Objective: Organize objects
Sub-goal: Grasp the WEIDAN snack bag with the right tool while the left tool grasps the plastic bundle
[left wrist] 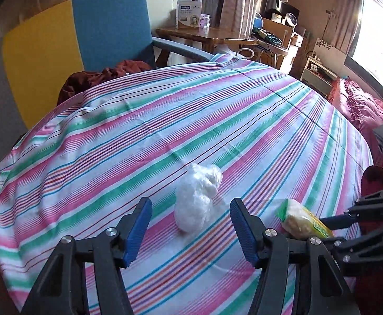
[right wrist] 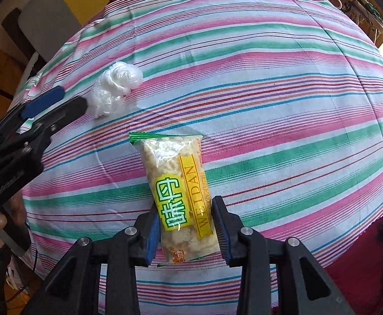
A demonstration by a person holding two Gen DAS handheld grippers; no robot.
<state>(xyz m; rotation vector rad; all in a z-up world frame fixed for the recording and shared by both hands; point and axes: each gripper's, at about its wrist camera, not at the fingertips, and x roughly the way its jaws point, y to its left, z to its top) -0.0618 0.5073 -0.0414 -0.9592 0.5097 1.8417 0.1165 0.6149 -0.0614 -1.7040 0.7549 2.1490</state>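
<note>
My right fingers (right wrist: 185, 232) are closed around the lower part of the snack pack (right wrist: 179, 197). Both blue pads touch its sides, so I judge that I have it in a grip, though I cannot tell if it is lifted or lies on the striped cloth (right wrist: 270, 92). The long axis of the pack runs straight away from my right hand, along the fingers, and its green sealed end points forward.

My left fingers (left wrist: 190, 225) are wide open and hold nothing. The white plastic bundle (left wrist: 196, 199) lies on the cloth just in front of them, in the middle of the gap between the two pads, a little beyond the tips. It is longer along the direction of my left fingers than across, so the pads face its long sides. This is the relation that matters: the bundle is straight ahead of my left hand, and my left hand is much nearer to it than my right. From the right wrist view, the left fingers reach in from the left side and almost touch the bundle.

I think the next move is a short push forward with the left, then closing. The plastic is soft and may crumple or slip.
</note>
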